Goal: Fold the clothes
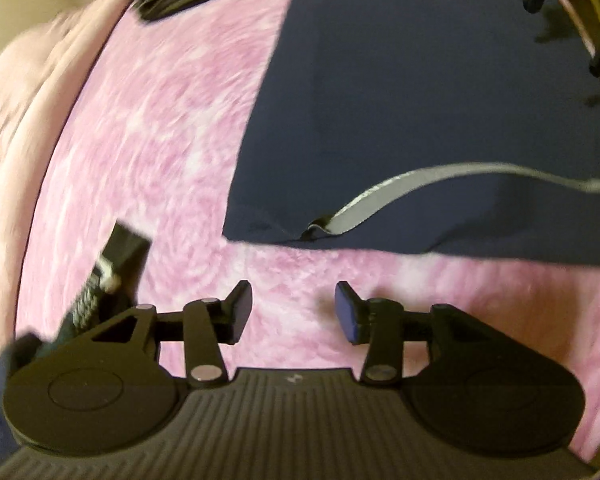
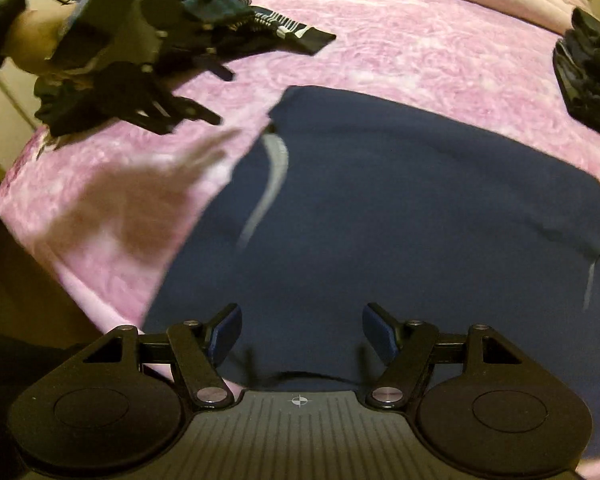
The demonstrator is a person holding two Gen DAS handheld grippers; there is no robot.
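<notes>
The right claw (image 2: pixel 302 330) hangs over the near part of a navy garment (image 2: pixel 400 208), its two blue-padded fingers spread apart with nothing between them. The left claw (image 1: pixel 294 310) is spread as well, empty, hovering over bare pink blanket (image 1: pixel 160 140) just short of the garment's edge.

The navy garment lies flat on the blanket, smooth, roughly a rectangle, with a pale grey stripe (image 1: pixel 440 184) curving across one side (it may already be folded over once, or merely laid out; the shape fits both).

At the blanket's far edge sits a dark stack (image 2: pixel 592 72) of clothes, and near the left claw a loose heap (image 2: pixel 228 8) of dark and striped items.

Risks from here: the plush blanket could be pinched along with the cloth if a claw bites too deep at an edge, dragging the bedding up. A grab taking only the top layer would pull the garment out of shape. Both views are blurred by motion, so the exact edges are hard to judge.
</notes>
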